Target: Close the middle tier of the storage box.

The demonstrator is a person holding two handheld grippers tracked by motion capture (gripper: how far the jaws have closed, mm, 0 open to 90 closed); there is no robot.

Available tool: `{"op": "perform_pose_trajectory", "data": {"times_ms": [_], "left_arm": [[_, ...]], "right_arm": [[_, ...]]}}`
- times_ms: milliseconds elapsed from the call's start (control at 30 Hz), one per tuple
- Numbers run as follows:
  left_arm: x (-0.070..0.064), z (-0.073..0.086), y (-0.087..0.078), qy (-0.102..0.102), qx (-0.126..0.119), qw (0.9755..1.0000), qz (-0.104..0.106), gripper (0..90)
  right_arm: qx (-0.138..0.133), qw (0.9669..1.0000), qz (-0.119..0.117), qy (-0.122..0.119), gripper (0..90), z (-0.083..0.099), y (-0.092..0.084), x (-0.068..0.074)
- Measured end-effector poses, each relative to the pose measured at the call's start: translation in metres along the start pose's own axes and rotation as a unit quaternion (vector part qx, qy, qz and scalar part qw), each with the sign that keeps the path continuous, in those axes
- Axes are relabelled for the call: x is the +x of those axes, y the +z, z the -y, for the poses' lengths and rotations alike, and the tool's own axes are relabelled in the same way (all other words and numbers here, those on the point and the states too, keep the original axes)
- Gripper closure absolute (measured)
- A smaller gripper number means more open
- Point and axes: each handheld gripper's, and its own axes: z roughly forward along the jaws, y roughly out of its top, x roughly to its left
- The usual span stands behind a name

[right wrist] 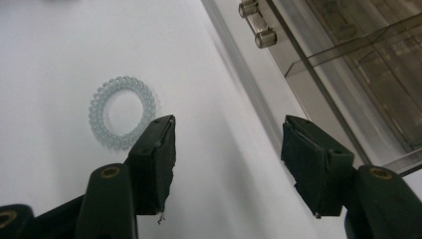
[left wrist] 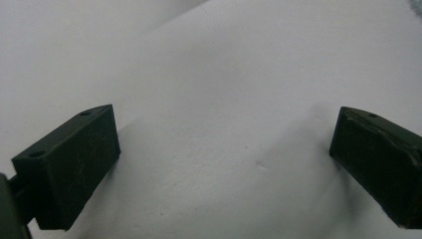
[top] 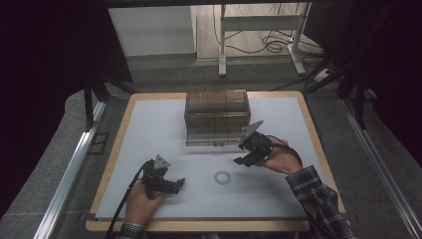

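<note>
Two claws, both with jaws apart and empty: your right claw (right wrist: 226,167) above the hair tie (right wrist: 122,119), left claw (left wrist: 224,164) over bare surface (left wrist: 209,74).

Lab setting, railed test table (top: 209,219), floor cables (top: 271,45), dark curtains (top: 45,74)

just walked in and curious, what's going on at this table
A person sits at a white table with a two-jaw gripper in each hand. The right gripper is open with nothing between its jaws, held beside a clear smoky drawer box and near a pale coiled hair tie lying flat on the table. The left gripper is open too, over bare table surface. Nothing is being held.
</note>
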Motion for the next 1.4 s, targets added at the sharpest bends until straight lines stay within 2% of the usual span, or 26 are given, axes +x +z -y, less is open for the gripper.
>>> {"op": "perform_pose_trajectory", "data": {"times_ms": [367,600,867,1033,1400], "left_arm": [[0.0,0.0,0.0,0.0,0.0,1.0,0.0,0.0],[0.0,0.0,0.0,0.0,0.0,1.0,0.0,0.0],[0.0,0.0,0.0,0.0,0.0,1.0,0.0,0.0],[0.0,0.0,0.0,0.0,0.0,1.0,0.0,0.0],[0.0,0.0,0.0,0.0,0.001,1.0,0.0,0.0]], "right_arm": [[-0.003,0.9998,-0.005,0.017,36.0,0.001,0.007,0.008],[-0.004,0.9998,-0.01,0.014,36.9,0.004,0.011,0.012],[-0.009,0.9997,-0.015,0.015,41.9,0.006,0.018,0.021],[-0.016,0.9993,-0.028,0.021,45.0,0.006,0.022,0.026],[-0.023,0.9992,-0.029,0.016,55.2,0.006,0.029,0.035]]}}
